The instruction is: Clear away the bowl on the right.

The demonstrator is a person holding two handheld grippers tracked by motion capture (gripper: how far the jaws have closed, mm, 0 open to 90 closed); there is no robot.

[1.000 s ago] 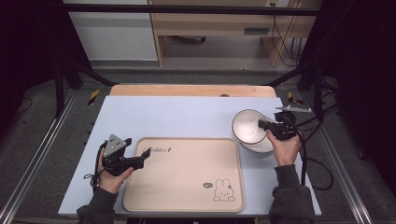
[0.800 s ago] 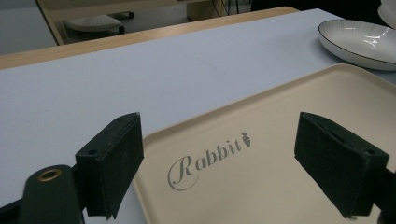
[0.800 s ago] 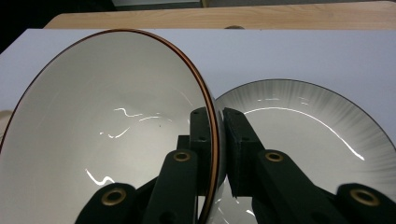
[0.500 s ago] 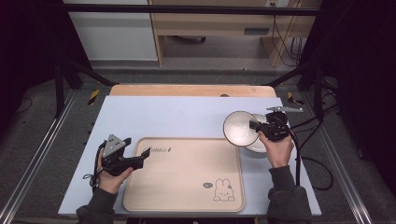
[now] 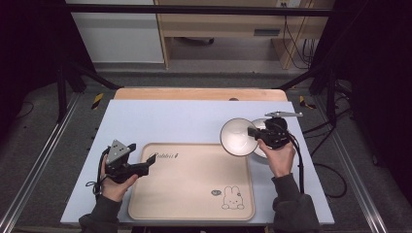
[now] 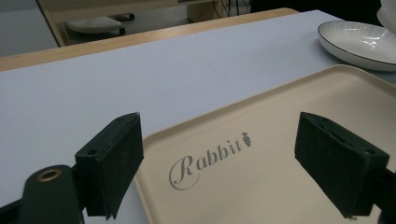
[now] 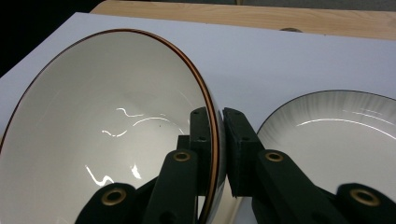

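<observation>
A white bowl (image 5: 238,137) with a brown rim (image 7: 98,135) hangs tilted above the table's right side. My right gripper (image 5: 252,132) (image 7: 217,140) is shut on the bowl's rim, one jaw inside and one outside. Beside it on the table lies a white plate with a dark rim (image 7: 336,135) (image 6: 359,42) (image 5: 265,150), partly behind the bowl in the high view. A beige tray (image 5: 192,184) printed "Rabbit" (image 6: 261,186) lies at the table's front middle. My left gripper (image 5: 147,164) (image 6: 219,172) stands open over the tray's near-left corner, nothing between its jaws.
The tray rests on a pale blue mat (image 5: 170,121) that covers a wooden table (image 5: 194,93). Black frame posts (image 5: 73,73) stand at both sides, and cables (image 5: 311,165) trail off the right edge.
My right gripper has carried the bowl leftward off the plate, toward the tray's far-right corner, a little higher. The left gripper has stayed where it was.
</observation>
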